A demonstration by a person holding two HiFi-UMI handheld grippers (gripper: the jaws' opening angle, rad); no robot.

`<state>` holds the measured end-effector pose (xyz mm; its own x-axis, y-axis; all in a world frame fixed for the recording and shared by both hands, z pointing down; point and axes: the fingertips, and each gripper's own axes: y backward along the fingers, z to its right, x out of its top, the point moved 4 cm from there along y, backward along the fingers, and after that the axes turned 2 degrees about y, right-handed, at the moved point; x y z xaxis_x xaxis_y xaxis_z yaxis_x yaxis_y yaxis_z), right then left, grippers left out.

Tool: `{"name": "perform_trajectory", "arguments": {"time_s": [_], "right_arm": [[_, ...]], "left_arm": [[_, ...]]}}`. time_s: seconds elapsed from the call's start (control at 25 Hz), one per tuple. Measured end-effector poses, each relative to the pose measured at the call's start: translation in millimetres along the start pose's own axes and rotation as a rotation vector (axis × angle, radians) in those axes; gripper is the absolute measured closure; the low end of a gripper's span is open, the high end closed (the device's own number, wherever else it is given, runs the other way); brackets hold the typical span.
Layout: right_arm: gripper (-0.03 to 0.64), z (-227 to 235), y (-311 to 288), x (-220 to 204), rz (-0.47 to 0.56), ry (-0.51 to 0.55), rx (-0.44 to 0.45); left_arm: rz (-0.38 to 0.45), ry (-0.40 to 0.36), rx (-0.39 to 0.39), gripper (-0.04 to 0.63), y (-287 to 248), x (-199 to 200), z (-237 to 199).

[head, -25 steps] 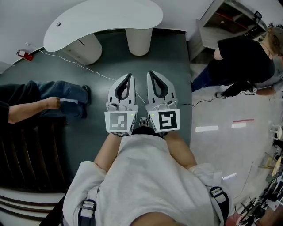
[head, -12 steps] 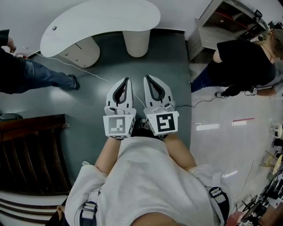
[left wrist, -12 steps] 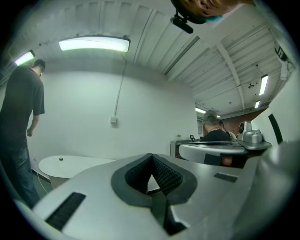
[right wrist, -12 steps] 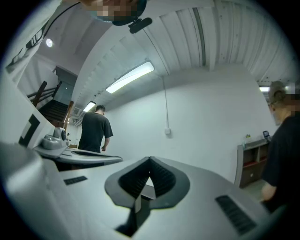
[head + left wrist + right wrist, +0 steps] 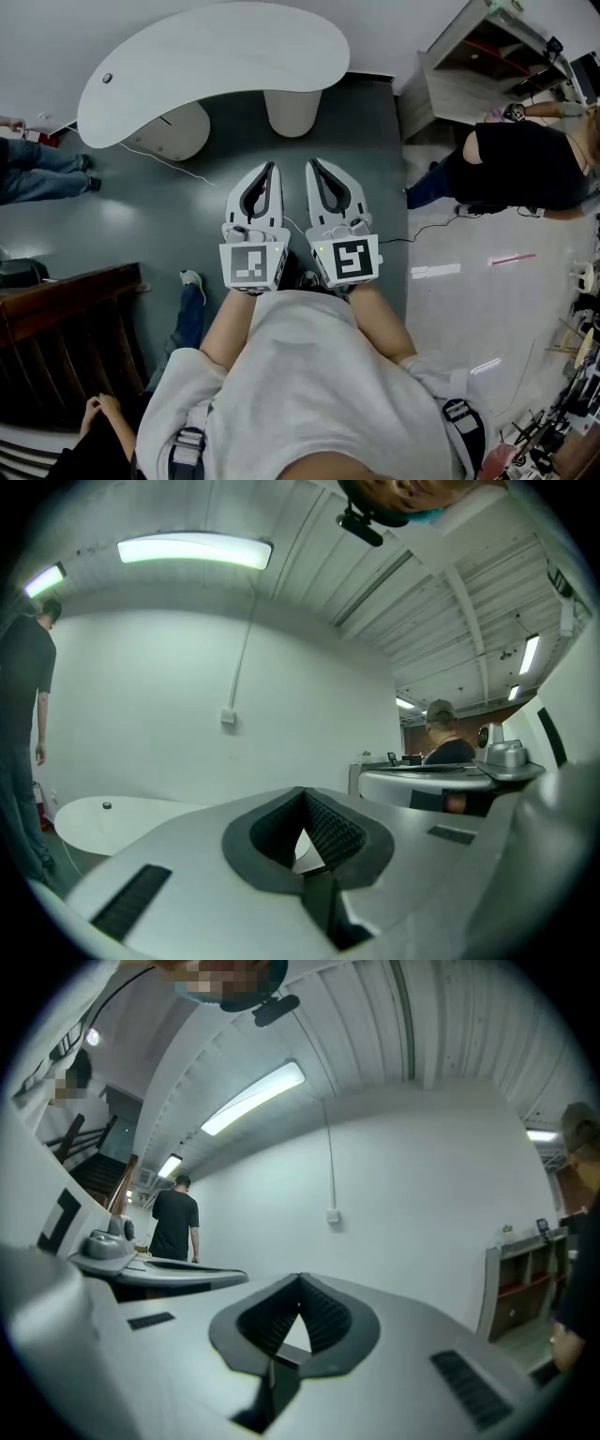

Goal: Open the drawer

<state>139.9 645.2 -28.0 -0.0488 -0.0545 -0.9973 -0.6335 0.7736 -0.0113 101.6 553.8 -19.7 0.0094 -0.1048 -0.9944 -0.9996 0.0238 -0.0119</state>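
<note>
Facing white desk pedestal [image 5: 178,129]: left tool [image 5: 271,165], right tool [image 5: 312,163] closed, empty.

1. A white curved table [image 5: 216,52] stands on dark green floor [image 5: 356,122] against a white wall [image 5: 187,714].
2. Glossy pale floor [image 5: 469,309] lies to the right, by a shelf unit [image 5: 459,75].
3. A strip light [image 5: 194,550] glows overhead.
</note>
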Motion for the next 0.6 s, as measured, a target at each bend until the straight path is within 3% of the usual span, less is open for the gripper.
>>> {"name": "perform_trajectory", "arguments": {"time_s": [0.6], "right_arm": [[0.604,-27,-149,-2,-0.023,0.017,0.032]], "left_arm": [[0.004,0.029,0.020,0.590,-78,7,-134]]}}
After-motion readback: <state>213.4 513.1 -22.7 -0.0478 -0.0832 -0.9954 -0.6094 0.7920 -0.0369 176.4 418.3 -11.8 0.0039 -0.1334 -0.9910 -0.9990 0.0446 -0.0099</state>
